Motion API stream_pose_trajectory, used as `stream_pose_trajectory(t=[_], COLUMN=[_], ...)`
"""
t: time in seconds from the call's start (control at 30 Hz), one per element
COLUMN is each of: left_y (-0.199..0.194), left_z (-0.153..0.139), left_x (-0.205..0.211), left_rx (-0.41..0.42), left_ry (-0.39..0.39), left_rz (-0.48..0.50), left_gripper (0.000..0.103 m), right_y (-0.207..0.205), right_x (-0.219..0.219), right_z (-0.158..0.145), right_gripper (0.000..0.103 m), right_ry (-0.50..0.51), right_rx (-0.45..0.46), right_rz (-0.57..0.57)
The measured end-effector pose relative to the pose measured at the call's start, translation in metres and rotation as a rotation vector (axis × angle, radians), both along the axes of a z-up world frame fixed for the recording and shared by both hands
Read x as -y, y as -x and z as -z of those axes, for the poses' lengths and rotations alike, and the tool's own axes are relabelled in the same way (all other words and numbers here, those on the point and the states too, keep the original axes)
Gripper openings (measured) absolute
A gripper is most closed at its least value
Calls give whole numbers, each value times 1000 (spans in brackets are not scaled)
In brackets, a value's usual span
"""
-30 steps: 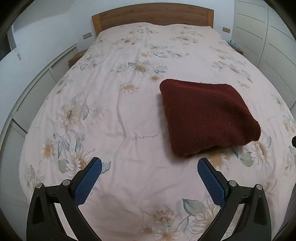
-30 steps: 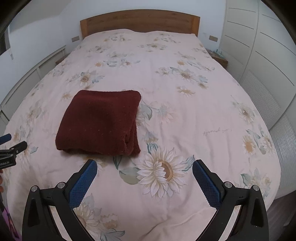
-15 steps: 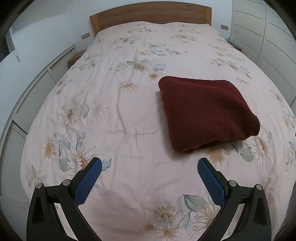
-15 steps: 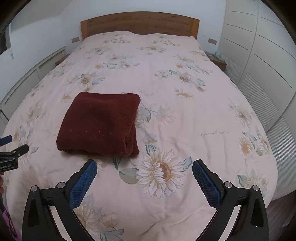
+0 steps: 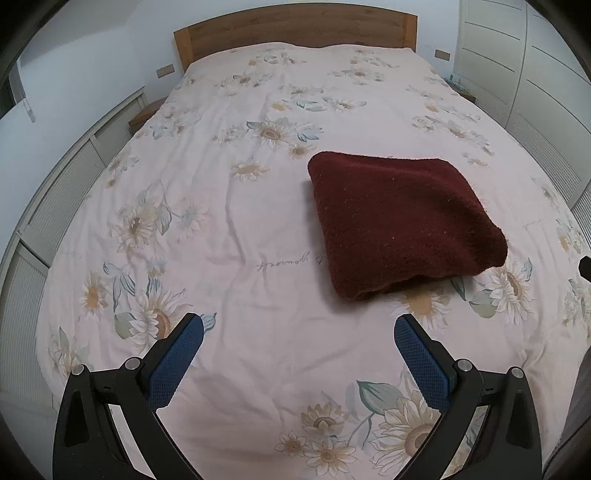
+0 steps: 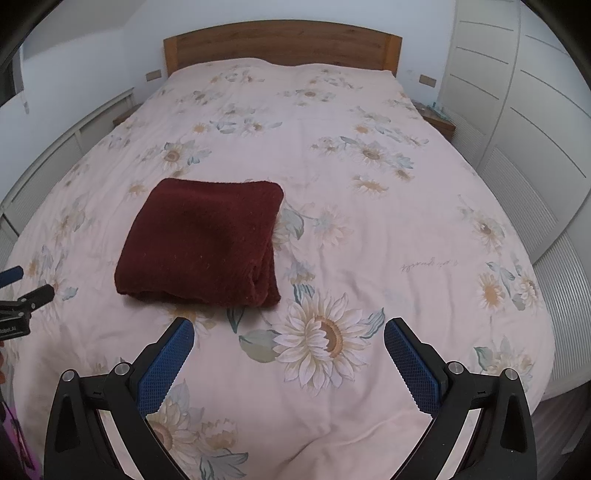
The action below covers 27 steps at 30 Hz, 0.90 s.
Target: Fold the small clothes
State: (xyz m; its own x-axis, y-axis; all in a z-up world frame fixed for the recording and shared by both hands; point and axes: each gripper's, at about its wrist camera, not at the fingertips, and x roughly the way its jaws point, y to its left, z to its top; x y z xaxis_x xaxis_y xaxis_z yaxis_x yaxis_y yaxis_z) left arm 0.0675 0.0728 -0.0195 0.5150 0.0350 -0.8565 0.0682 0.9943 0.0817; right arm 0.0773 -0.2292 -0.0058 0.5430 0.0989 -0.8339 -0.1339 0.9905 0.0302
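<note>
A dark red knitted garment [image 5: 399, 221] lies folded into a thick square on the flowered bedspread [image 5: 229, 229]. In the right wrist view the same garment [image 6: 207, 240] sits left of centre with its folded edge toward me. My left gripper [image 5: 299, 328] hangs open above the bedspread, short of the garment's near left corner, with nothing between its blue pads. Also open and empty, my right gripper [image 6: 288, 332] hovers over a large printed sunflower just right of the garment's near edge. The left gripper's tip [image 6: 14, 284] shows at the right wrist view's left border.
A wooden headboard [image 5: 295, 33] closes the far end of the bed. White slatted cabinets [image 5: 55, 206] run along the left side, and white wardrobe doors [image 6: 524, 122] stand on the right. A bedside table [image 6: 436, 118] sits at the far right corner.
Both grippers have drawn back slightly from the folded garment and stayed open. The garment has not moved.
</note>
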Motion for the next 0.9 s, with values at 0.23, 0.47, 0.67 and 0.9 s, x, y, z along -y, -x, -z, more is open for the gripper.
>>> stream_pose_trajectory(t=[0.23,0.47,0.67,0.9], left_y=[-1,-1,1,2], left_z=[-1,-1,-1,2], left_x=[-1,-2,-6,-13], left_rx=[-9,-11,-3,-14], left_ry=[5,3,-11,-27], left_rz=[0,-2,-9,-12], left_gripper=[102,102,102,102], right_y=[0,-1,-2,-3], right_x=[2,6,7,7], right_z=[4,9,10,11], right_gripper=[103,103,103,103], right_ry=[-1,-3,0,2], right_rx=[-12,-27,-29,-33], right_rz=[3,6,5,3])
